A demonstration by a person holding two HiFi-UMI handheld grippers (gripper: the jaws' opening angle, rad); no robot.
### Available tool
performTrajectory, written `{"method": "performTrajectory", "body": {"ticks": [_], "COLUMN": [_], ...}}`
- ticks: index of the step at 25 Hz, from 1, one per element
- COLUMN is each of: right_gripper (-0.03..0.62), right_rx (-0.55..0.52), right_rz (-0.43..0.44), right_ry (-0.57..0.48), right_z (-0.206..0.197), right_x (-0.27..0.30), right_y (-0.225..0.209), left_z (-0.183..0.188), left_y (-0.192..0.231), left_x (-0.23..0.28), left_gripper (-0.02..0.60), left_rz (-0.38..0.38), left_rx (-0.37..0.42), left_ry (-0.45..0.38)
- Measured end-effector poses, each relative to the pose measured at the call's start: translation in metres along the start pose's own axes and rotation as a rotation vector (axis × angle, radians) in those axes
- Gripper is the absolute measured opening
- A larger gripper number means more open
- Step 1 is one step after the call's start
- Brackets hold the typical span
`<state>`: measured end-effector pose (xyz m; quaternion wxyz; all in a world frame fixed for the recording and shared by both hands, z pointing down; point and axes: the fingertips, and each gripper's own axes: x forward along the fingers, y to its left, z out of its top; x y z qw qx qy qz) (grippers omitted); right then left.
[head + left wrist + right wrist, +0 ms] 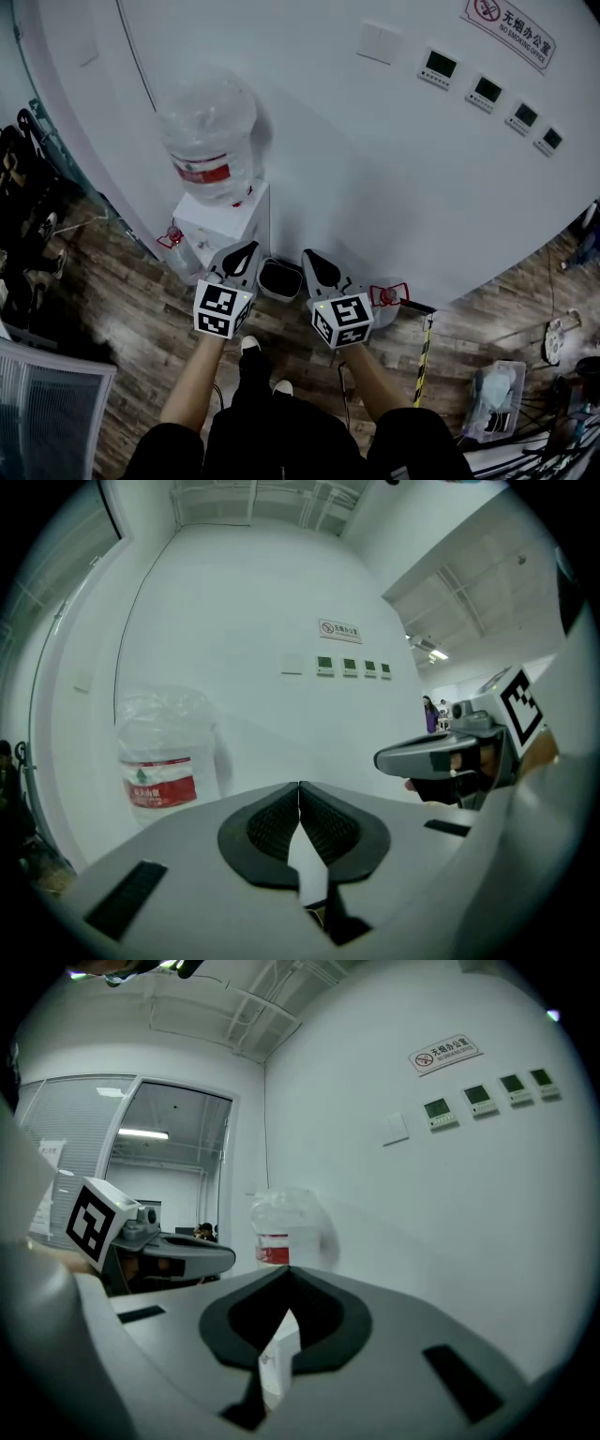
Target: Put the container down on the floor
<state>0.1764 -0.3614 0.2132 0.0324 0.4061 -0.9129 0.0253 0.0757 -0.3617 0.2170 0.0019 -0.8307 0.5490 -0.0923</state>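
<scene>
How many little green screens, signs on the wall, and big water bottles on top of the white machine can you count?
Little green screens: 4
Sign: 1
Big water bottle on the white machine: 1
Total: 6
</scene>
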Motion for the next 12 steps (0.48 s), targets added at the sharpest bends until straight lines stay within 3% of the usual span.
{"method": "performTrajectory", "body": {"ticks": [12], "right_gripper": [0.009], "right_rx": [-0.010], "right_rz": [0.021], "right_ry": [0.023], "right_z": [-0.010], "right_x": [-0.006], "right_y": [0.009], "left_z": [-0.006], "left_y": [-0.006], "left_x": [-0.004], "left_gripper": [0.015], "left_rz": [-0.009], "left_rx": [-0.005], "left_ry": [0.010]}}
